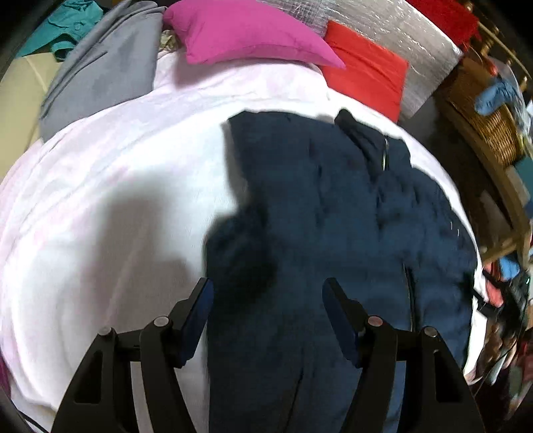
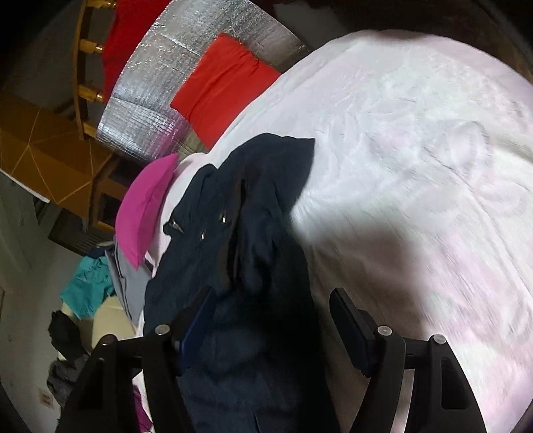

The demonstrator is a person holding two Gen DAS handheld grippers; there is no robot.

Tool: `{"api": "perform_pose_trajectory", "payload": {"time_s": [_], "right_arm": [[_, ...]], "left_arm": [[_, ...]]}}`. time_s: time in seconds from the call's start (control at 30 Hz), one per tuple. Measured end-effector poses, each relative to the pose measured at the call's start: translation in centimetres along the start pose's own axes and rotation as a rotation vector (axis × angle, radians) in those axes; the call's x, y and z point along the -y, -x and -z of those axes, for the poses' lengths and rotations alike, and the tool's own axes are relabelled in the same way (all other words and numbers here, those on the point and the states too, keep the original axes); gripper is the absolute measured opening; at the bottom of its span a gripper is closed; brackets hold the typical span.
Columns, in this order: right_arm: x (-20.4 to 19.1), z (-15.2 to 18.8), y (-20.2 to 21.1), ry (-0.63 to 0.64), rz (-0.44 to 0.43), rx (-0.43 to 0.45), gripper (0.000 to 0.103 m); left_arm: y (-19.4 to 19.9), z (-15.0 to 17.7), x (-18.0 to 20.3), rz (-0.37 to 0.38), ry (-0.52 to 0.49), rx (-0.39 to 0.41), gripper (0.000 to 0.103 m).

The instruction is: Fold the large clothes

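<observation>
A large dark navy garment with a zipper lies crumpled on a white bed cover. My left gripper is open, its fingers apart just above the garment's near part, holding nothing. In the right wrist view the same navy garment lies bunched with metal snaps showing. My right gripper is open over the garment's near end, with the left finger against the cloth and the right finger over the white bed cover.
A magenta pillow, a red pillow and a silver foil panel are at the bed's head. A grey garment and teal cloth lie far left. A wicker basket stands at right.
</observation>
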State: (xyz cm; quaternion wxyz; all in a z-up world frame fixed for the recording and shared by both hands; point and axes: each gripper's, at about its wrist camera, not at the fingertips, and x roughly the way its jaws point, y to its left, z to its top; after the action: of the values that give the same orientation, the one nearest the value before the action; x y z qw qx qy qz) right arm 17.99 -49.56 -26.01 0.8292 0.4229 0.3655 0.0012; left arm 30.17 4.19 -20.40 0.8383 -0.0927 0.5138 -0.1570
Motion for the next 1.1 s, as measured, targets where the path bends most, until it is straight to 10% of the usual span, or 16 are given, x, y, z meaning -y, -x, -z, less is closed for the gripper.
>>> {"api": "perform_pose_trajectory", "payload": {"time_s": [0.37,0.6,0.9,1.1], "right_arm": [[-2.6,-2.3,-6.9,0.104,-0.001,-0.082,0.074],[-4.1,-2.7,-7.7,0.141,0.016,-0.068,0.042],[-4.0,-1.8,-6.9,0.12,0.066,-0.07,0.059],[-3.5,0.7,-2.1,0.143,0.045,-0.057,0.07]], "left_arm": [[-7.0,-5.5,-0.9,0.09,0.126,-0.063,0.068],[-7.3,-6.6,0.8,0.065,0.063,-0.029,0.041],[-6.5,-5.8,1.1,-0.01,0.024,-0.044,0.04],[-1.2,-1.5,0.8,-0.02,-0.055,-0.006,0.064]]}}
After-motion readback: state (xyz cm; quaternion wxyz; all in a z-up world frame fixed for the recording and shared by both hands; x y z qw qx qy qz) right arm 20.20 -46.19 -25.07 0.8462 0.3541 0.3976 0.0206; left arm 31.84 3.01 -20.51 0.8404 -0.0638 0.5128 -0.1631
